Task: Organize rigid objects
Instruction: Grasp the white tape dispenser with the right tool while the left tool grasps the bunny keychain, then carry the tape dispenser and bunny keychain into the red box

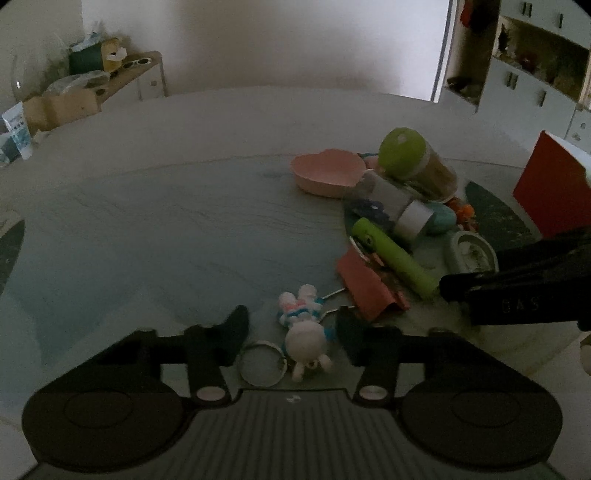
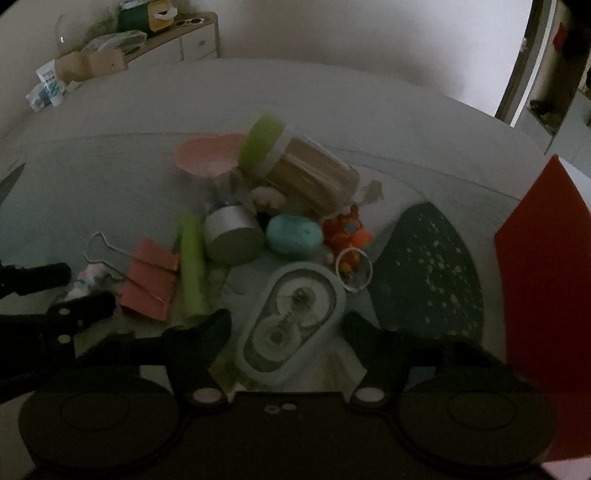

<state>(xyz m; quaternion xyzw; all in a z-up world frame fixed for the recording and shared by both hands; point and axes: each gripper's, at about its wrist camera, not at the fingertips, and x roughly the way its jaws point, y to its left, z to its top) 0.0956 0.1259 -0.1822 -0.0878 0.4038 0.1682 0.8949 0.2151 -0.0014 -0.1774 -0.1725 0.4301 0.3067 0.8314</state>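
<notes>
While clutter sits heaped on tabletop, left gripper jaws part-open astride bunny keychain, untouched; right gripper jaws part-open flanking correction-tape dispenser.

dim light throughout; fine detail lost. left wrist view: red box cut off by right edge; right gripper enters from that edge, its body cut off and its jaw gap not visible. correction tape dispenser partly hidden behind it. right wrist view: pink binder clip blurred; keychain figure half hidden by left gripper's fingers. clutter on far cabinet too small to identify.
</notes>
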